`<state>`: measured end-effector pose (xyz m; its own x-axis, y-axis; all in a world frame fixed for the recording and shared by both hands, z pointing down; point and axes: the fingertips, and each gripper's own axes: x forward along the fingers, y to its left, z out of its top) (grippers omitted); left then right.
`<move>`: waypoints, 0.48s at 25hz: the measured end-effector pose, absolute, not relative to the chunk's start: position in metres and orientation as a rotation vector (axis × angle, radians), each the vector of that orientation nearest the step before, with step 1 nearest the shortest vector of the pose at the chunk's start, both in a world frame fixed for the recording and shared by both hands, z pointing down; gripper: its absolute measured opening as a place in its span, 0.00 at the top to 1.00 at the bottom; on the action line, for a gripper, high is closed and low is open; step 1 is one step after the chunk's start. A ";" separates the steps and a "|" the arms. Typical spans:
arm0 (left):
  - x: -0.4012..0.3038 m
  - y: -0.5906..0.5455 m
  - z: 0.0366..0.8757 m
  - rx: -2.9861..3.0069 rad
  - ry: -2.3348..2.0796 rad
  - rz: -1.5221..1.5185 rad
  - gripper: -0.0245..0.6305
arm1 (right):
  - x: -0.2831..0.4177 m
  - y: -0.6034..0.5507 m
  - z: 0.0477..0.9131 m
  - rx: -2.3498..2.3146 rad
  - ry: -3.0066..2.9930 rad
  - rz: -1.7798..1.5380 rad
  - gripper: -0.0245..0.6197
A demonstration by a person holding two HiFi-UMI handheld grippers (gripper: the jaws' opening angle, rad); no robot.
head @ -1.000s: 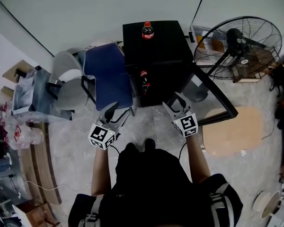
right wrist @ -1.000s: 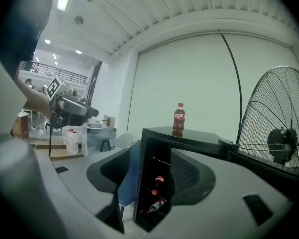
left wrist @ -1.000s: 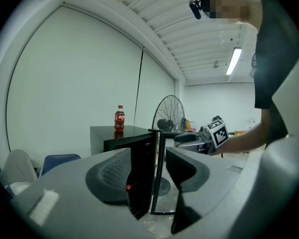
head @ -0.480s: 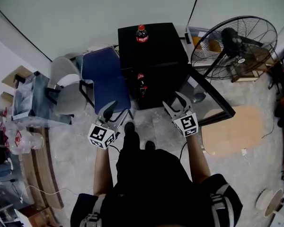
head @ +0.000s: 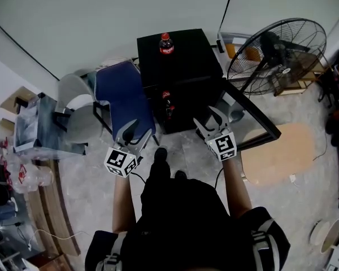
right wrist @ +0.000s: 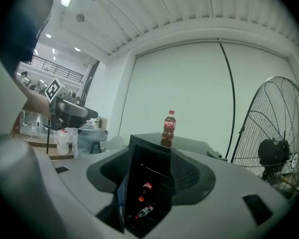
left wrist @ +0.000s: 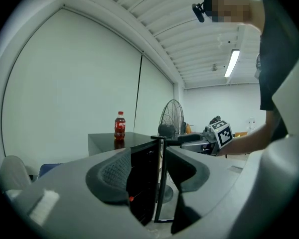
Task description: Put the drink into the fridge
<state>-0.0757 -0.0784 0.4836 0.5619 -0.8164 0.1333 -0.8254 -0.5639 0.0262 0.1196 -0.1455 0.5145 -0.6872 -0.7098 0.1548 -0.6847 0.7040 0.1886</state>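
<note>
Approach step, by judgement. Held left gripper (head: 130, 134) and right gripper (head: 212, 121) agape, both empty, before open black mini fridge (head: 183, 66). Noted red-capped plastic cola bottle (head: 166, 44) upright on top. Next, probably: reach up, clasp bottle.

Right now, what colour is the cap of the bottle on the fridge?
Red cap; clearest in the right gripper view.

A blue chair (head: 123, 97) stands on the tiled floor (head: 90, 179). A grey chair (head: 78, 103) sits just left of it, with a small table (head: 37, 123) beyond that. Well to its right are a big fan (head: 274, 48) and a tan round mat (head: 271, 154).
</note>
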 end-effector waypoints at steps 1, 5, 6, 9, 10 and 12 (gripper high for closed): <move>-0.077 -0.080 0.483 2.704 -1.419 0.161 0.63 | 0.119 -0.148 0.513 1.129 -2.696 -0.173 0.56; -0.083 -0.093 0.484 2.717 -1.393 0.162 0.63 | 0.115 -0.163 0.505 1.160 -2.689 -0.193 0.56; -0.086 -0.097 0.484 2.719 -1.387 0.161 0.63 | 0.112 -0.167 0.503 1.168 -2.688 -0.199 0.56; -0.094 -0.111 0.482 2.734 -1.367 0.162 0.63 | 0.105 -0.179 0.498 1.193 -2.681 -0.209 0.56; -0.096 -0.117 0.482 2.740 -1.358 0.163 0.63 | 0.103 -0.183 0.497 1.200 -2.677 -0.211 0.56; -0.101 -0.130 0.481 2.751 -1.340 0.163 0.63 | 0.098 -0.193 0.496 1.208 -2.666 -0.211 0.57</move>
